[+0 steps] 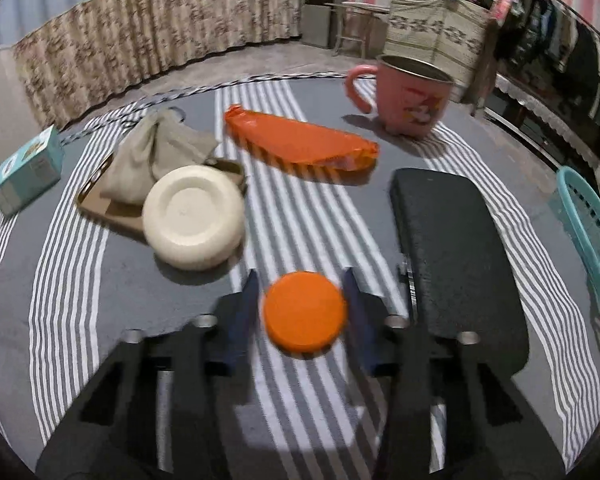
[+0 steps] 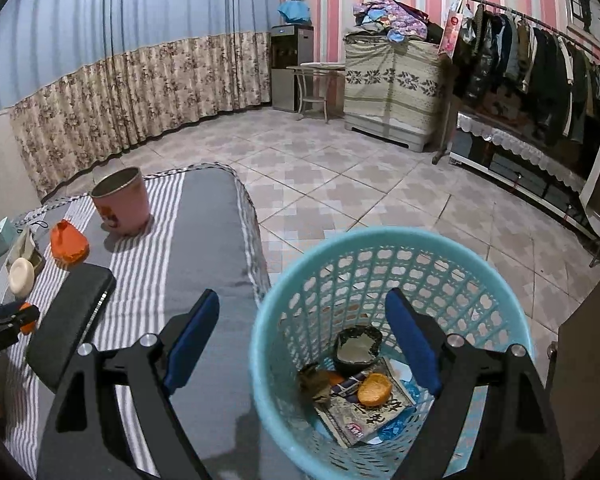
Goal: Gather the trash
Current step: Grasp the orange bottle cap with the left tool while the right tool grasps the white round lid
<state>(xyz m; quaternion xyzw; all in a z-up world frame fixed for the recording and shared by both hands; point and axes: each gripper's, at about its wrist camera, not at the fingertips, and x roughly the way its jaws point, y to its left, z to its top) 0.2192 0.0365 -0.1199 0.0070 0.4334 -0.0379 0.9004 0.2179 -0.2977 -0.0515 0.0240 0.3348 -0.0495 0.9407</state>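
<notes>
A round orange lid (image 1: 305, 314) lies on the striped cloth, and my left gripper (image 1: 301, 280) is shut on it, both blue pads pressing on its rim. The same grip shows at the left edge of the right wrist view, at the orange lid (image 2: 29, 320). An orange wrapper (image 1: 300, 146) lies farther back on the cloth. My right gripper (image 2: 302, 296) stands open over the teal basket (image 2: 380, 242), nothing between its fingers. On the basket's bottom lie a black cup (image 2: 358, 346), an orange peel (image 2: 374, 390) and printed wrappers.
On the cloth are a pink mug (image 1: 408, 96), a black case (image 1: 452, 248), a white round dish (image 1: 194, 224), a beige pouch (image 1: 156, 152) on a brown tray (image 1: 100, 204), and a teal box (image 1: 26, 170). The basket (image 1: 592, 232) stands off the table's right edge, above the tiled floor (image 2: 340, 176).
</notes>
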